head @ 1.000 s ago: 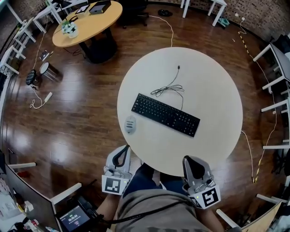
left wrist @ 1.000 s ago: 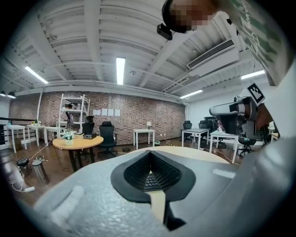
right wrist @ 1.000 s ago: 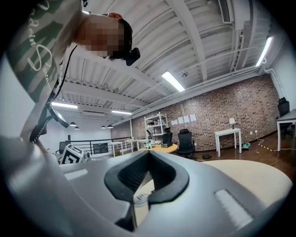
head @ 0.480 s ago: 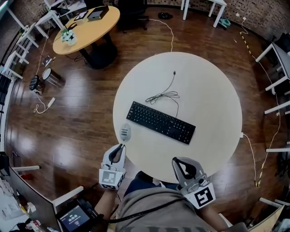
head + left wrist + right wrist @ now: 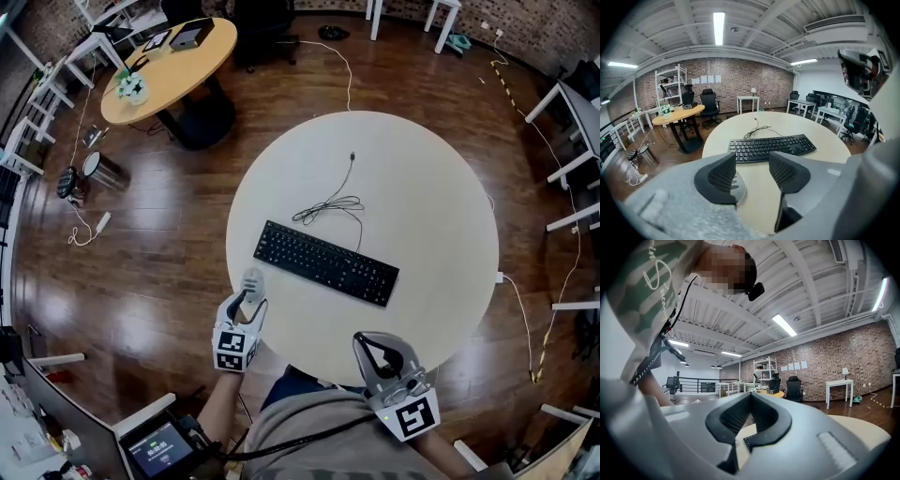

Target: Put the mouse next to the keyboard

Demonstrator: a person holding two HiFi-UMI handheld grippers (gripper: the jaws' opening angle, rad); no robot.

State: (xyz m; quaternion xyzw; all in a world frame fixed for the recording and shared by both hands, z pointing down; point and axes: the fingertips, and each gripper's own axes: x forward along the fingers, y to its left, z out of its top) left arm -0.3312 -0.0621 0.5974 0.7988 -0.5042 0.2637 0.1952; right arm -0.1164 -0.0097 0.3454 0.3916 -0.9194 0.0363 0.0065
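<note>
A light grey mouse [image 5: 253,279] lies near the left edge of the round white table [image 5: 431,216], a short way left of the black keyboard [image 5: 324,262]. My left gripper [image 5: 247,300] hovers at the mouse's near end. Its jaws are opening and no pad presses on anything. In the left gripper view the mouse [image 5: 737,190] peeks out below the left jaw of the gripper [image 5: 752,174], with the keyboard [image 5: 771,146] beyond. My right gripper [image 5: 378,354] hangs over the table's near edge, shut and empty. Its fingertips [image 5: 751,398] meet.
The keyboard's black cable [image 5: 330,202] lies coiled on the table behind it. A round wooden table [image 5: 167,62] with small items stands at the far left. White desks and chairs ring the room, and a cord [image 5: 527,319] trails over the wooden floor at right.
My left gripper has moved forward from beside my body to the mouse, and its jaws have gone from shut to apart. The right gripper has edged forward to the table's rim.
</note>
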